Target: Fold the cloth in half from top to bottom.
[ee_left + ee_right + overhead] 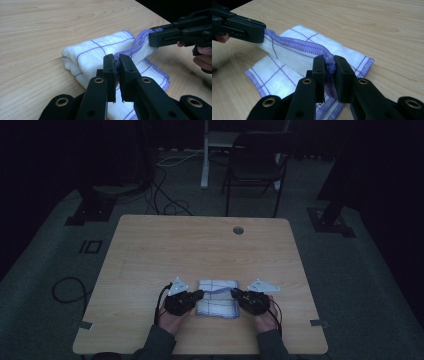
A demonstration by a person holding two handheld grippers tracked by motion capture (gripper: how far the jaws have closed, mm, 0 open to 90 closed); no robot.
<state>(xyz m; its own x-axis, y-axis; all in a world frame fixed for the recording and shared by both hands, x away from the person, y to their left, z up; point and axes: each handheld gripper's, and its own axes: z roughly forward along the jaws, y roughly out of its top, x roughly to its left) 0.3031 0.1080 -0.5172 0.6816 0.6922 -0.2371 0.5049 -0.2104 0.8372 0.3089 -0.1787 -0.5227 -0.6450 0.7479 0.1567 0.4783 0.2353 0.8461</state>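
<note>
**Both grippers clamp the cloth's purple hem**

While the folded white cloth with purple grid lines [217, 298] lies near the front edge of the light wooden desk [200, 245], the left gripper [117, 62] and right gripper [329, 63] each have jaws pinched on its purple stitched hem [307, 46].

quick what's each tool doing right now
Left tool: closed on the cloth's purple edge.
Right tool: closed on the same edge.

The cloth [294, 67] is white with thin purple lines that make squares, and its edge is purple. The two grippers [116, 65] [329, 67] are black. The table [200, 245] is light brown wood.
</note>
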